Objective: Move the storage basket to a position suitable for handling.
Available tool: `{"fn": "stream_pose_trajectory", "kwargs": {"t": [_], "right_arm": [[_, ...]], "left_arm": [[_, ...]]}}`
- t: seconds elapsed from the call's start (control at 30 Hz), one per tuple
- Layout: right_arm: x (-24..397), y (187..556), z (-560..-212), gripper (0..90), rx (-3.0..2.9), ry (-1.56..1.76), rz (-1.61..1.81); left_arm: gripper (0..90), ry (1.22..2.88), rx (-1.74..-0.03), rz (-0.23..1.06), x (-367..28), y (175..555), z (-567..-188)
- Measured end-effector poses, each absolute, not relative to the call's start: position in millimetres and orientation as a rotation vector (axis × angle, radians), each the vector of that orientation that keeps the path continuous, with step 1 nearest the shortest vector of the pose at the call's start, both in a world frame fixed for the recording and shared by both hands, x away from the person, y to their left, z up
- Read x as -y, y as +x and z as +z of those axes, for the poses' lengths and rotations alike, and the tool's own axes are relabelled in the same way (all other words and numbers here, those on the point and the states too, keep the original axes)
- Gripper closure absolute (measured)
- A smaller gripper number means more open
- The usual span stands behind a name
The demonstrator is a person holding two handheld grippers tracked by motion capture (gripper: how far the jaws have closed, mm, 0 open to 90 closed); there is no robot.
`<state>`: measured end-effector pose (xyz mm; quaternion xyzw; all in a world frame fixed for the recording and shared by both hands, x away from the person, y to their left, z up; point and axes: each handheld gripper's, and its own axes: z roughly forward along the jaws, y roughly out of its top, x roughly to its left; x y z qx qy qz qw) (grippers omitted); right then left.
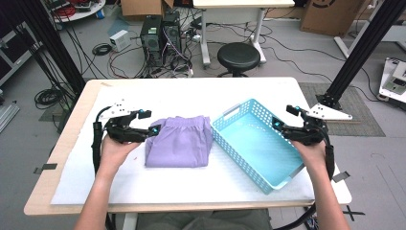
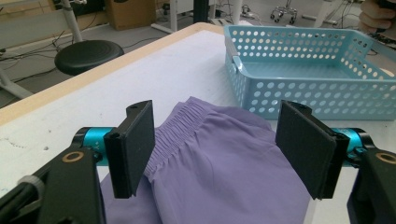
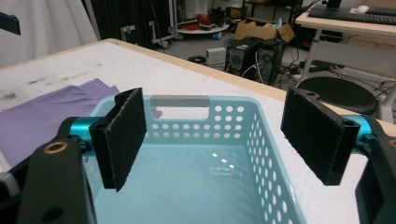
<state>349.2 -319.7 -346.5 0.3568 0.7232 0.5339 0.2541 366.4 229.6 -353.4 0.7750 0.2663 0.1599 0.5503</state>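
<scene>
A folded purple garment [image 1: 180, 142] with an elastic waistband lies on the white table cover, left of a light blue perforated basket [image 1: 249, 139]. My left gripper [image 1: 147, 122] hovers at the garment's left edge, open, its jaws spread on either side of the waistband [image 2: 175, 133] without touching it. My right gripper [image 1: 283, 117] hangs open over the basket's right rim, and between its jaws I see the empty basket floor [image 3: 205, 182] and its grey handle [image 3: 180, 101]. The purple garment [image 3: 42, 116] lies beyond the basket in the right gripper view.
The table cover [image 1: 191, 98] spreads around both items, with bare room behind and in front of them. A black stool [image 1: 238, 56], computer towers [image 1: 161, 33] and cables stand on the floor beyond the far edge. Black frame posts [image 1: 364, 48] rise at both sides.
</scene>
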Motion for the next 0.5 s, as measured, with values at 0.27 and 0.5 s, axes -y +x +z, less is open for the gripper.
{"fn": "stream_pose_trajectory", "kwargs": {"t": [0.27, 0.5], "right_arm": [[325.3, 345.1, -346.9, 22.4, -1.942, 0.975, 1.438], [328.8, 343.0, -349.0, 22.4, -1.947, 0.978, 1.430]], "left_arm": [[28.5, 1.868, -0.638, 0.406, -224.2, 370.8, -356.9], [28.5, 1.871, -0.636, 0.381, -221.8, 374.4, -360.6]]}}
